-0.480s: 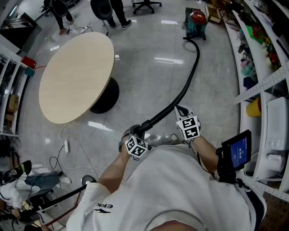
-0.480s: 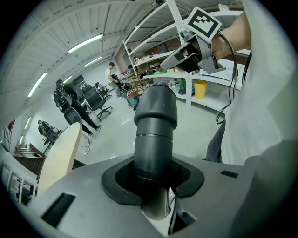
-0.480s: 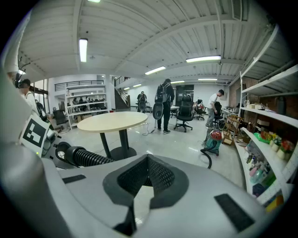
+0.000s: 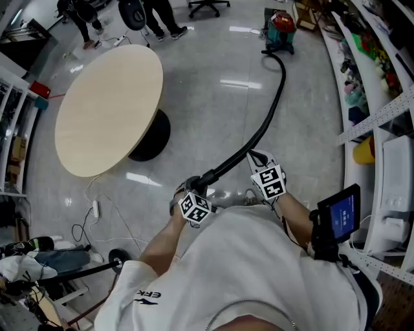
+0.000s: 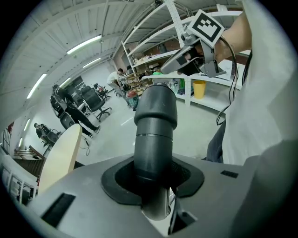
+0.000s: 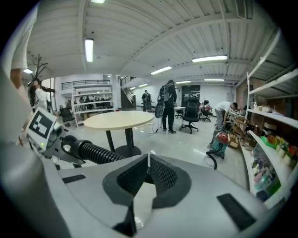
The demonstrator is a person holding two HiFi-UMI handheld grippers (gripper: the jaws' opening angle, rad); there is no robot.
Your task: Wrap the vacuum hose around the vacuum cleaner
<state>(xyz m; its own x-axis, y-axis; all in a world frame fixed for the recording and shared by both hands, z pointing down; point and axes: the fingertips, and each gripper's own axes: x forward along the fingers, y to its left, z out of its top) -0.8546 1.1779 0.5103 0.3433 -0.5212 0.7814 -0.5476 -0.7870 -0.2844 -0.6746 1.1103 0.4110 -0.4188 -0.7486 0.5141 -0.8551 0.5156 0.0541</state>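
Observation:
The red and green vacuum cleaner [image 4: 283, 31] stands on the floor far ahead; in the right gripper view the vacuum cleaner [image 6: 219, 142] sits at the right. Its black hose [image 4: 268, 110] runs in a long curve back to me. My left gripper [image 4: 194, 187] is shut on the hose's smooth dark end cuff [image 5: 155, 125], which stands up between the jaws of the left gripper [image 5: 156, 179]. My right gripper [image 4: 255, 156] hovers just right of the hose, a little further along it. The right gripper [image 6: 148, 169] is shut with nothing between its pads; the ribbed hose [image 6: 93, 151] passes to its left.
A round beige table [image 4: 107, 110] on a black base stands at the left. Shelving [image 4: 375, 97] with a yellow bucket [image 4: 364, 152] lines the right side. Cables [image 4: 97, 213] lie on the floor at lower left. People [image 4: 155, 13] and an office chair [image 4: 210, 6] are far off.
Both grippers and the hose keep their places. The people at the far end have shifted left, and a wheeled stand at the lower left has moved.

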